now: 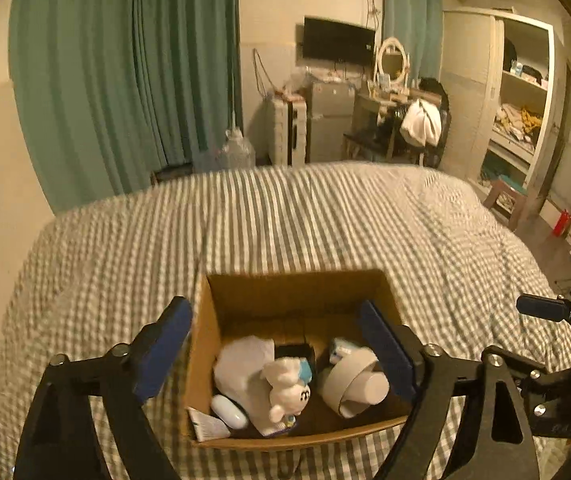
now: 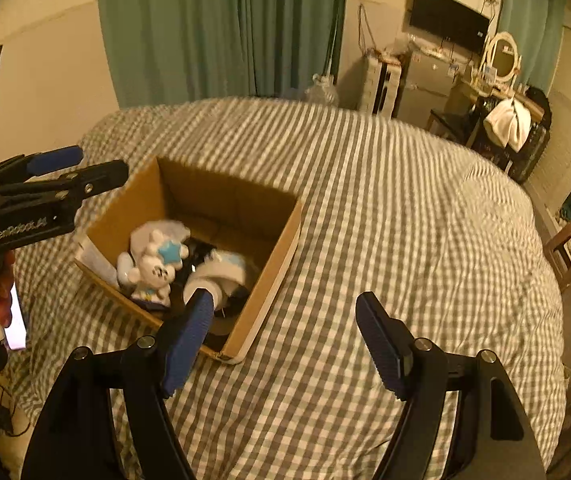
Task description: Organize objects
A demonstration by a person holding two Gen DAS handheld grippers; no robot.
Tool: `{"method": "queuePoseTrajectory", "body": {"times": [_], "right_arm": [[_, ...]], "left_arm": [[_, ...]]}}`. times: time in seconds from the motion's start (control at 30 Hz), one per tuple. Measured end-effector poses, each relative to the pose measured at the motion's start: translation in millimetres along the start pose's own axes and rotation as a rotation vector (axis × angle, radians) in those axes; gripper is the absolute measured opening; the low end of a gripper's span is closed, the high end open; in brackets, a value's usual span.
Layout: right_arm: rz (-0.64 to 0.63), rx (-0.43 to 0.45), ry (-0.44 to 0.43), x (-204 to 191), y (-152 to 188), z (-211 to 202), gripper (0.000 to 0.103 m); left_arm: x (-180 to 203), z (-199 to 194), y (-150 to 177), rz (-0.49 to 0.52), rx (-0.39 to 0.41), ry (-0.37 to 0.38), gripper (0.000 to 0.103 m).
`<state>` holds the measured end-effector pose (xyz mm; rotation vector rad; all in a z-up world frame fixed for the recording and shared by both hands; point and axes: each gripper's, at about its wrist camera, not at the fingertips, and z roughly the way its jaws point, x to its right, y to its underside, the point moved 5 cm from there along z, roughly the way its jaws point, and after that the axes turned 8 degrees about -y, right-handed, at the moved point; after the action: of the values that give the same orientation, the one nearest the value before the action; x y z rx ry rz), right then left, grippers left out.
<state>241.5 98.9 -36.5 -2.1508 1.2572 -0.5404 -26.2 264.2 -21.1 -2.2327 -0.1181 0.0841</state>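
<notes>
Toy: the soft plush bunny [image 1: 287, 390] in the box [image 1: 201, 344] looks light; grab its body.
Tongs: left tongs [image 1: 275, 354] and right tongs [image 2: 289, 344] are both spread wide, holding nothing.

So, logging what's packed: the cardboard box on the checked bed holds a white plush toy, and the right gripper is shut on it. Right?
Not quite. In the right wrist view the right gripper is open and empty; the white plush toy does lie in the cardboard box on the checked bed.
</notes>
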Motion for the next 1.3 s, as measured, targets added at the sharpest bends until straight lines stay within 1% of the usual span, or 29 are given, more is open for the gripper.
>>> {"method": "queuePoseTrajectory", "body": {"times": [0.07, 0.1, 0.17, 0.2, 0.3, 0.37, 0.47, 0.57, 0.67, 0.73, 0.87, 0.93, 0.97, 1.03, 1.1, 1.17, 1.23, 1.3], "right_arm": [[-0.003, 0.032, -0.006, -0.2, -8.6, -14.9, 0.076], [-0.008, 0.048, -0.014, -1.3, -12.6, -23.7, 0.08], [-0.022, 0.075, -0.032, -5.8, -19.5, -40.7, 0.083], [-0.034, 0.1, -0.037, -9.9, -22.2, -52.4, 0.087], [-0.051, 0.144, -0.025, -15.8, -25.5, -74.6, 0.094], [-0.048, 0.162, -0.012, -17.2, -22.4, -86.1, 0.094], [-0.031, 0.175, -0.003, -20.2, -15.7, -98.4, 0.097], [-0.011, 0.196, 0.006, -22.3, -7.4, -107.5, 0.099], [0.022, 0.203, 0.004, -26.8, 3.4, -106.2, 0.099], [0.053, 0.188, -0.004, -31.2, 13.8, -99.5, 0.099], [0.087, 0.166, 0.005, -37.9, 32.9, -84.6, 0.099], [0.105, 0.147, 0.018, -38.0, 42.8, -74.4, 0.099], [0.119, 0.146, 0.025, -36.7, 46.3, -70.6, 0.099], [0.153, 0.157, 0.034, -33.7, 53.7, -65.3, 0.099], [0.169, 0.156, 0.042, -31.9, 57.8, -60.2, 0.099], [0.148, 0.162, 0.06, -33.3, 60.5, -54.7, 0.099], [0.099, 0.153, 0.103, -37.4, 64.9, -46.0, 0.099], [0.071, 0.151, 0.118, -40.9, 70.5, -37.7, 0.099]], "left_arm": [[-1.3, -19.2, -11.5, -0.002, 0.033, -0.011, 0.093], [-0.9, -27.3, -15.6, 0.001, 0.043, -0.017, 0.094], [-1.2, -41.9, -21.8, 0.01, 0.064, -0.038, 0.098], [-1.3, -52.3, -24.9, 0.018, 0.078, -0.048, 0.098], [-0.5, -73.7, -29.3, 0.03, 0.1, -0.054, 0.1], [-0.2, -89.0, -28.9, 0.035, 0.117, -0.062, 0.101], [-0.4, -105.5, -21.8, 0.04, 0.132, -0.056, 0.102], [-3.8, -116.4, -10.4, 0.033, 0.131, -0.053, 0.102], [-5.3, -121.7, 5.1, 0.011, 0.118, -0.042, 0.103], [-7.3, -118.9, 14.1, 0.003, 0.108, -0.053, 0.103], [-10.6, -109.7, 34.5, 0.005, 0.074, -0.067, 0.103], [-13.2, -103.4, 44.9, -0.006, 0.062, -0.062, 0.103], [-14.0, -99.3, 50.3, -0.008, 0.053, -0.056, 0.103], [-16.9, -90.0, 59.3, -0.009, 0.035, -0.071, 0.103], [-18.6, -86.1, 66.9, -0.017, 0.04, -0.086, 0.103], [-19.9, -83.3, 71.7, -0.04, 0.043, -0.081, 0.103], [-20.9, -81.1, 78.0, -0.066, 0.04, -0.074, 0.103], [-20.9, -79.2, 83.1, -0.079, 0.035, -0.068, 0.103]]}}
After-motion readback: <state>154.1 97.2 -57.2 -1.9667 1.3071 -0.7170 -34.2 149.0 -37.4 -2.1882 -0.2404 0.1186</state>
